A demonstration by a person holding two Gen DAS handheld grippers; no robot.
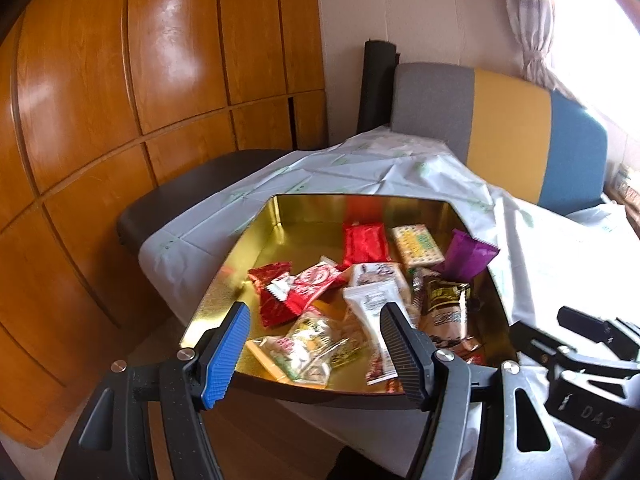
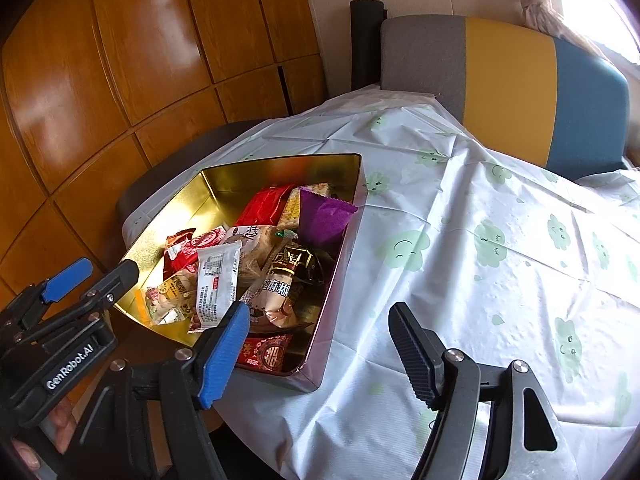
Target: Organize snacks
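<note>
Left wrist view: left tongs [image 1: 314, 354] spread, empty, over near rim of gold tin [image 1: 236, 280]. Tin on worktop [image 1: 552, 264], holds snack packets: red wrapper [image 1: 365, 243], purple wrapper [image 1: 464, 258], white sachet [image 1: 370, 308].

Right wrist view: right tongs [image 2: 320, 354] spread, empty, beside tin's right wall [image 2: 338, 292], above flower-print cloth [image 2: 500, 264]. Left tongs [image 2: 96, 276] at tin's left edge.

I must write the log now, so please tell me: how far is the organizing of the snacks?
Done: the snack packets, such as the purple packet and red packet, already lie inside the gold tin, though in a loose heap. In hand: nothing; the left gripper and right gripper are both open and empty. Left: the tablecloth shows no stray snacks, so perhaps only tidying the heap remains.
</note>
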